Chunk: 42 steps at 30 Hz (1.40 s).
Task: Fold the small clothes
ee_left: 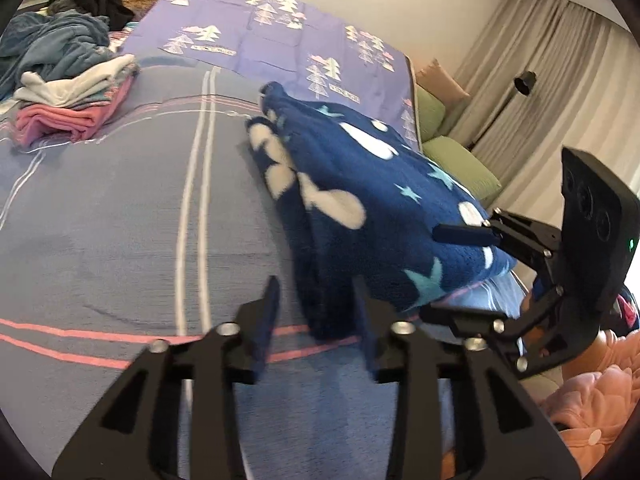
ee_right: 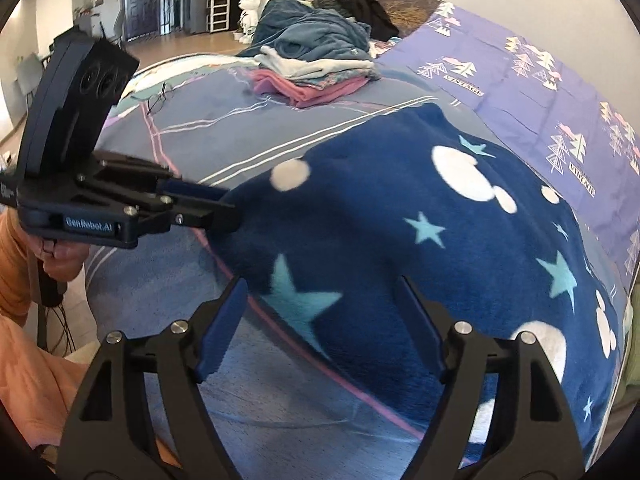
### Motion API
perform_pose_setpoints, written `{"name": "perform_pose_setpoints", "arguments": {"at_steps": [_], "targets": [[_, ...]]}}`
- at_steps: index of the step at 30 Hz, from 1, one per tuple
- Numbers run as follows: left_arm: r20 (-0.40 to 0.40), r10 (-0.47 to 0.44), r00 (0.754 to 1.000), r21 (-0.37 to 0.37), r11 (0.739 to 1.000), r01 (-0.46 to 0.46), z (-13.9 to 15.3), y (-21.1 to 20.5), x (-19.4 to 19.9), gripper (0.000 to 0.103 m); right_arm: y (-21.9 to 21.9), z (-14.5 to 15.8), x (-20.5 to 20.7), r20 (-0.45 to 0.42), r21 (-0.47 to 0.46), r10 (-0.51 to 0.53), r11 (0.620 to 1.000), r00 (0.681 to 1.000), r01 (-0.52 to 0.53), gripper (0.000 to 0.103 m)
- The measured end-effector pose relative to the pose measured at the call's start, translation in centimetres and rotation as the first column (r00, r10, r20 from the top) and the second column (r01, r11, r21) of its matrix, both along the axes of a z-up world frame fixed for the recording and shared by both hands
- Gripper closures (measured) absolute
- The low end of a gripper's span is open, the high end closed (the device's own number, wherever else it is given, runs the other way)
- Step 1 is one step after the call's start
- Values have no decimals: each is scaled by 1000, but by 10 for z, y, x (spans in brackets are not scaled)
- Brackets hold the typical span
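Several folded clothes [ee_left: 72, 108] stacked upper left; unfolded pile [ee_left: 56, 44] remains. Fleece garment [ee_left: 360, 200] mid-fold; left gripper [ee_left: 316, 312], right gripper [ee_right: 320, 312] open, gripping nothing.

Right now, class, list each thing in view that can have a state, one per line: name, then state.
Navy fleece garment: folded over, lying on the bed.
Left tool: open, at the garment's edge.
Right tool: open, garment edge between its fingers.
Stack of clothes: folded.
Teal and black clothes: heaped, unfolded.

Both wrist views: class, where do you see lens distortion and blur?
Left wrist view: bed stripes bow outward, dark corners ring the frame, the navy fleece garment looks soft. Right wrist view: the same bulging curve, star print slightly smeared, doorway background brightly lit.
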<state>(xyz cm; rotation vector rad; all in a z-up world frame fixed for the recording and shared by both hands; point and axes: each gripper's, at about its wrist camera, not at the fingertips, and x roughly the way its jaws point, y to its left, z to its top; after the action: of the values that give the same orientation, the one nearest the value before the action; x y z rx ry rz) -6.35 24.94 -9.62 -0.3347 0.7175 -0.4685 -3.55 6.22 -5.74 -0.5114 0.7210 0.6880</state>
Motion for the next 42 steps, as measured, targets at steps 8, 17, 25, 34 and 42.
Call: {"name": "perform_pose_setpoints", "arguments": {"at_steps": [8, 17, 25, 34, 42], "targets": [[-7, 46, 999, -34, 998, -46, -1, 18, 5, 42, 18, -12, -16, 98, -109, 52, 993, 994, -41, 17], [-56, 95, 994, -220, 970, -106, -9, 50, 20, 25, 36, -37, -23, 311, -244, 65, 970, 948, 14, 11], [-42, -69, 997, -384, 922, 48, -2, 43, 64, 9, 72, -47, -18, 451, -271, 63, 960, 891, 69, 12], [-142, -226, 964, -428, 892, 146, -2, 1, 182, 10, 77, -45, -11, 434, -229, 59, 972, 899, 47, 64], [-125, -89, 988, -341, 939, 42, -9, -15, 197, 80, 64, -42, -1, 327, -156, 55, 988, 943, -4, 78]]}}
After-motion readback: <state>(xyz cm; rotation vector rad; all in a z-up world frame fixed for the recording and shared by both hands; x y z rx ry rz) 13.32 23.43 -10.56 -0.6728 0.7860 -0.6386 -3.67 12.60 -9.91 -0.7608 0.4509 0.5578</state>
